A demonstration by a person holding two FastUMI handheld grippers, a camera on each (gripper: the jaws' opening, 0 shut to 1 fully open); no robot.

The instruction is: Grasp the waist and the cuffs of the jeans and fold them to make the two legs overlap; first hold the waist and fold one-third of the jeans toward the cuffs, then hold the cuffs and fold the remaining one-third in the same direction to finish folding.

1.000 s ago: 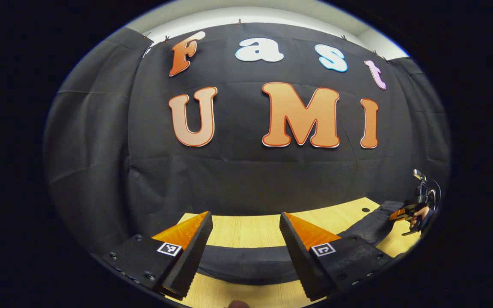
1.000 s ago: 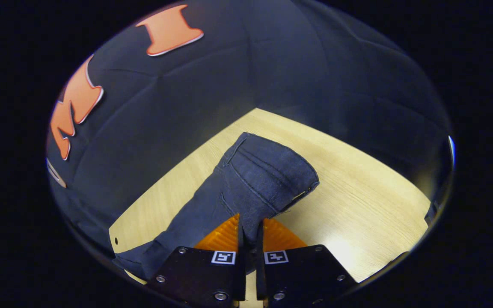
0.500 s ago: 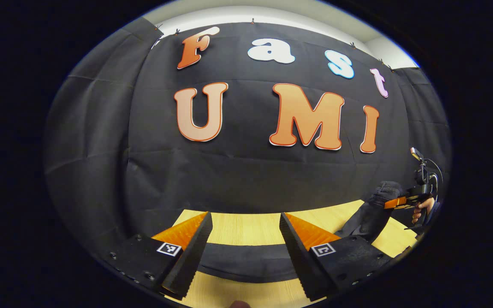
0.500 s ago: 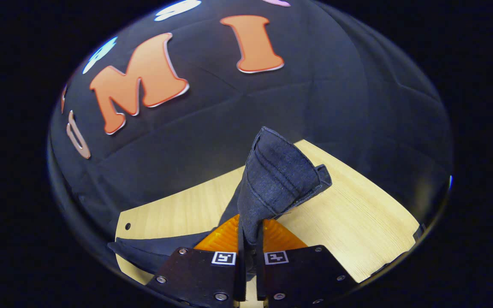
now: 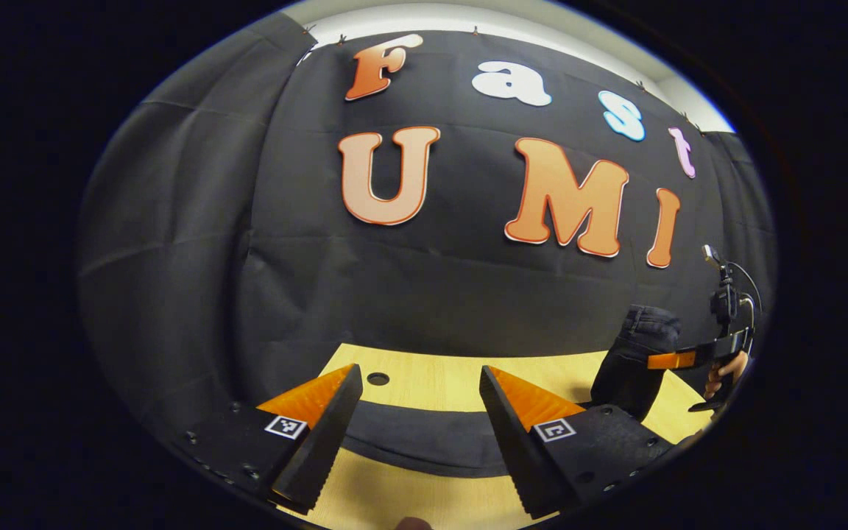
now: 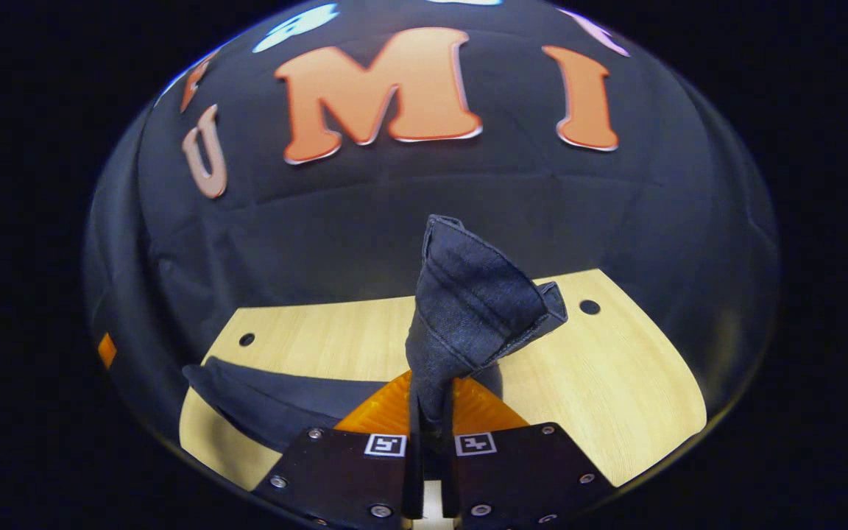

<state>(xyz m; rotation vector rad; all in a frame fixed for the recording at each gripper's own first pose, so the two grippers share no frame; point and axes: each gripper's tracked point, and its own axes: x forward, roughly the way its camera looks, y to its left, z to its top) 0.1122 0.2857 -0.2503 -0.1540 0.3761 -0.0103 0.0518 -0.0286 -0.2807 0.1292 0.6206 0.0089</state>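
The dark blue denim jeans [image 6: 468, 309] lie lengthwise across the pale wooden table [image 6: 615, 383], one end lifted upright above the board while the rest [image 5: 424, 442] stays flat, stretching sideways near the front edge. Bare wood lies open behind and to the right of the raised end. The right gripper [image 6: 431, 412] is clamped on that raised end, both fingers pressing the cloth. The left gripper [image 5: 417, 434] hangs spread wide over the flat part, holding nothing.
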